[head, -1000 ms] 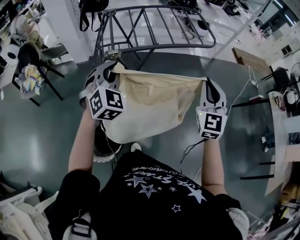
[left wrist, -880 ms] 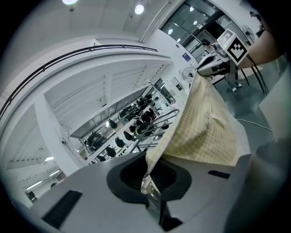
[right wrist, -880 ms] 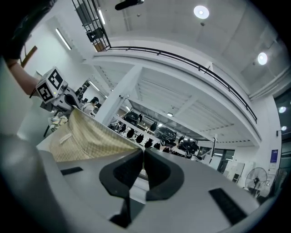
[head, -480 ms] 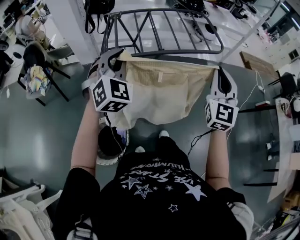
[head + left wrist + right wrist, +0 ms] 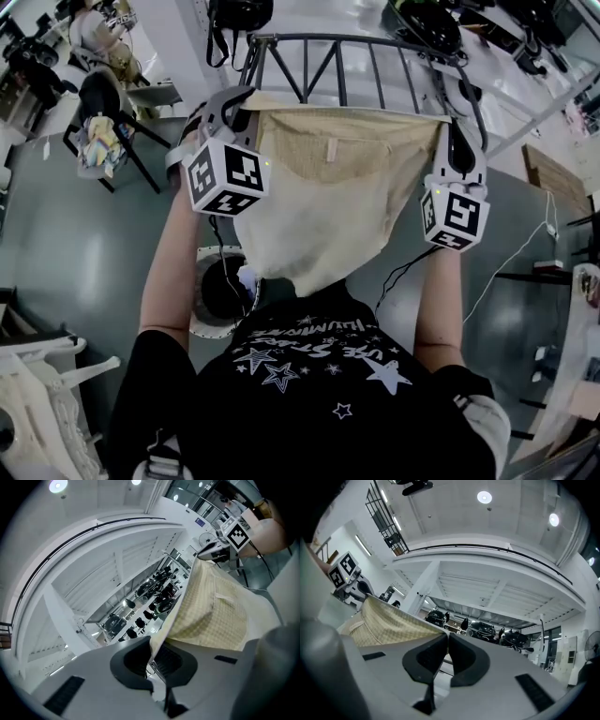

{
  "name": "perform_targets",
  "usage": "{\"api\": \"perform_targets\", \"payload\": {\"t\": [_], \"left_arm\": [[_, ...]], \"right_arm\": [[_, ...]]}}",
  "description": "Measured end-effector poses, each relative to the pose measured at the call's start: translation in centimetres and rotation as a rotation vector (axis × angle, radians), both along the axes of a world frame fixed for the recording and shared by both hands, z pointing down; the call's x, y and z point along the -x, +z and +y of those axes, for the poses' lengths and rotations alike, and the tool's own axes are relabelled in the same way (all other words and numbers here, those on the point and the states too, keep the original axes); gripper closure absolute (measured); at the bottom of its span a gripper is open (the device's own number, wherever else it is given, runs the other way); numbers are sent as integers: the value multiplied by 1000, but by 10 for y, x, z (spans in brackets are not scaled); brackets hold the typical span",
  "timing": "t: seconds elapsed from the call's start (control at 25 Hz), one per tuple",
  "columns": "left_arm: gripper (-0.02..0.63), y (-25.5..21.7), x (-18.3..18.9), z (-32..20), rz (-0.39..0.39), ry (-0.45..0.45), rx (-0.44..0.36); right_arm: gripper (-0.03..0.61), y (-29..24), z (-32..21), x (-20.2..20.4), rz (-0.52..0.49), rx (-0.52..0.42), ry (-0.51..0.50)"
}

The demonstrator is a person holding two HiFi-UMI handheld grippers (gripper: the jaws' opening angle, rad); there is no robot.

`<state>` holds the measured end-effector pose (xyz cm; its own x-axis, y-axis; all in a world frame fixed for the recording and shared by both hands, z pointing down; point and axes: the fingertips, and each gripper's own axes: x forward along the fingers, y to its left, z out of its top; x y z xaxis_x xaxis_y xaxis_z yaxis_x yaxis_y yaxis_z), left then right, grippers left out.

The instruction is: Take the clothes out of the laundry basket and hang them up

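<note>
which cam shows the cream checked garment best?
Head view: nearly the whole cream checked cloth garment, hanging spread out. Left gripper view shows one pinched corner and a fold; right gripper view only its top edge.

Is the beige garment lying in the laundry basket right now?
No, the beige garment hangs stretched between the left gripper and the right gripper, each shut on a top corner, well above the laundry basket.
</note>
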<state>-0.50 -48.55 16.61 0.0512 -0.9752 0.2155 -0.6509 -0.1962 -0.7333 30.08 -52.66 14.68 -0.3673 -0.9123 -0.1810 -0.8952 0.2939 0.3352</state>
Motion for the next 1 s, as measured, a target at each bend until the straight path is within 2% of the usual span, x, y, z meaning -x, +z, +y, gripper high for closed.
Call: {"api": "perform_targets", "payload": {"t": [0.28,0.48,0.76,1.0], "left_arm": [[591,0,19,-96,-24,-123,15],[592,1,24,-143,-34,-194,26],[591,7,47,-189,-36,-285,59],[592,22,71,-221,-62,-300,118]], "right_arm": [[560,0,-129,25,20,-6,-124],[560,1,-197,35,5,1,-198],[560,11,-262,63,32,31,-286],[560,27,-297,87,61,75,-301]]}}
